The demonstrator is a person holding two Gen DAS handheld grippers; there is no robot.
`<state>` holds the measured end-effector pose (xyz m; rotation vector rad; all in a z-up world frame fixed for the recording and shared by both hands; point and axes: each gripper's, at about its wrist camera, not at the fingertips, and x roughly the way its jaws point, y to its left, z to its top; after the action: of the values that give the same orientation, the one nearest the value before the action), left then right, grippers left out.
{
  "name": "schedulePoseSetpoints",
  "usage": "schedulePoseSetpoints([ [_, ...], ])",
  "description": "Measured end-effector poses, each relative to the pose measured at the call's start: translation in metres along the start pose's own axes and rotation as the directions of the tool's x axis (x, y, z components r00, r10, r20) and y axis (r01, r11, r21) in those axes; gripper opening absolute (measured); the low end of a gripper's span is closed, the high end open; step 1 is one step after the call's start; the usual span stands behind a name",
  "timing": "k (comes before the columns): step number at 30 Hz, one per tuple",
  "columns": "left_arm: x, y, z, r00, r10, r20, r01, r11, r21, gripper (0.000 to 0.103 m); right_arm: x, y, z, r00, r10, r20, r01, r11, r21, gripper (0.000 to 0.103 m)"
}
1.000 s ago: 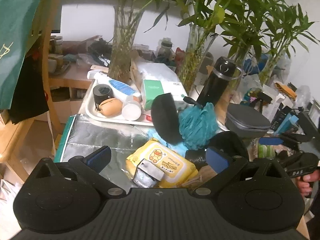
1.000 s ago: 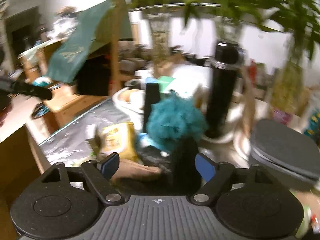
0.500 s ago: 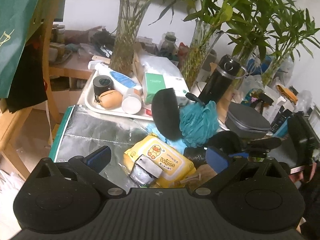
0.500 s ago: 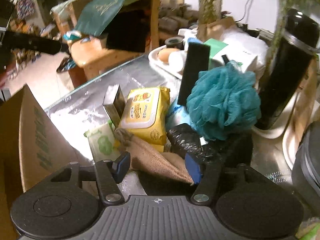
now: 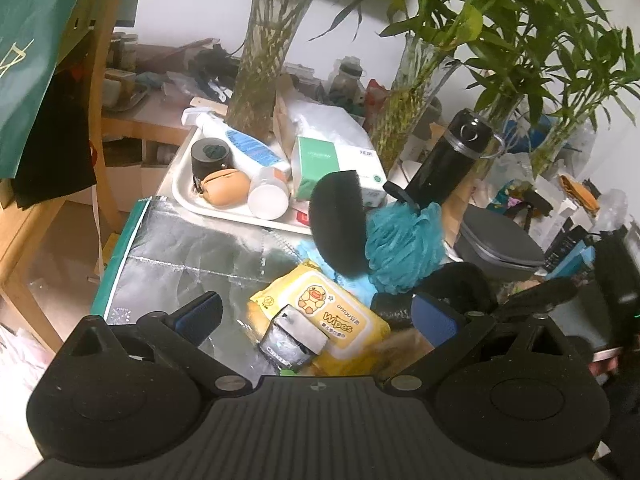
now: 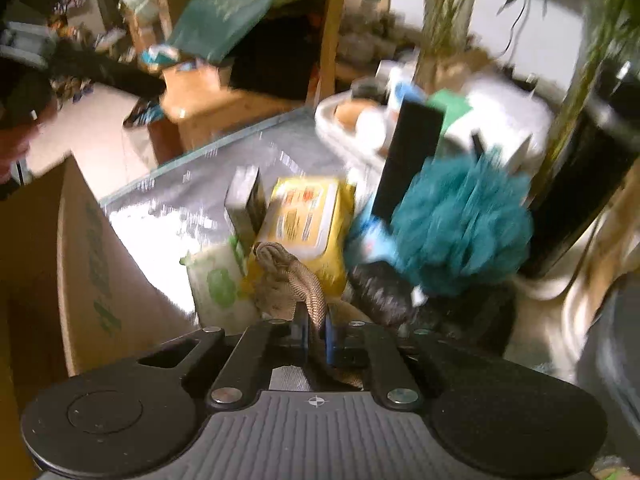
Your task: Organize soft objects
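Pinching a tan woven cloth (image 6: 298, 280) between closed blue pads, right gripper (image 6: 316, 334) low in its own view, jaws just closed down onto the fabric; bunched end of the cloth poking up ahead of the pads, lower end hidden under the gripper body. Much of that view smeared by blur, print on the packs unreadable. Just beyond the cloth, a yellow wipes pack (image 6: 308, 222) flat on the silver mat (image 6: 160, 216), a small green-and-white pack (image 6: 218, 284) touching its near corner, a grey box (image 6: 245, 204) upright against its left edge. To the right, a teal bath pouf (image 6: 460, 228) with a black sponge (image 6: 412, 160) standing behind it, something dark and crinkled (image 6: 380, 292) below the pouf, too blurred to name. Cardboard box (image 6: 80, 264) cut off at the left edge. In the left view, left gripper (image 5: 316, 316) hovering with pads wide apart, nothing between them, wipes pack (image 5: 320, 312) lying beneath the gap. Pouf (image 5: 404, 252) and sponge (image 5: 340, 224) sharp here, leaning together behind the pack; a white tray (image 5: 188, 196) of bottles farther back. Tan cloth barely visible there, only a blurred brown patch beside the right pad. Right gripper itself mostly hidden at the right edge of that view, only dark shapes showing.
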<state>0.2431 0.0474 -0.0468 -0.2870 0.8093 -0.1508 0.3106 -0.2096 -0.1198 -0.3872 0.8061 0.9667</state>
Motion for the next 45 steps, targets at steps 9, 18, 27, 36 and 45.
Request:
schedulePoseSetpoints([
  [9, 0.015, 0.014, 0.001, 0.998, 0.039, -0.050, -0.040, 0.999, -0.011, 0.103, -0.044, 0.012, 0.014, 0.981, -0.112, 0.158, 0.108, 0.994, 0.029, 0.010],
  [18, 0.047, 0.026, 0.006, 0.988, -0.011, -0.152, 0.003, 0.999, -0.052, 0.103, -0.083, 0.023, 0.005, 0.932, -0.259, 0.253, 0.235, 0.964, 0.121, 0.010],
  [27, 0.085, 0.029, 0.007, 0.953, -0.044, -0.300, 0.015, 0.995, -0.099, 0.085, -0.104, 0.041, -0.010, 0.904, -0.299, 0.305, 0.247, 0.949, 0.199, 0.010],
  [36, 0.110, 0.035, 0.010, 0.921, -0.032, -0.388, -0.005, 0.996, -0.094, 0.064, -0.108, 0.043, -0.013, 0.901, -0.296, 0.318, 0.232, 0.947, 0.224, 0.010],
  [45, 0.122, 0.025, 0.013, 0.910, -0.007, -0.415, -0.009, 0.999, -0.038, 0.055, -0.104, 0.043, -0.013, 0.905, -0.297, 0.305, 0.232, 0.945, 0.231, 0.010],
])
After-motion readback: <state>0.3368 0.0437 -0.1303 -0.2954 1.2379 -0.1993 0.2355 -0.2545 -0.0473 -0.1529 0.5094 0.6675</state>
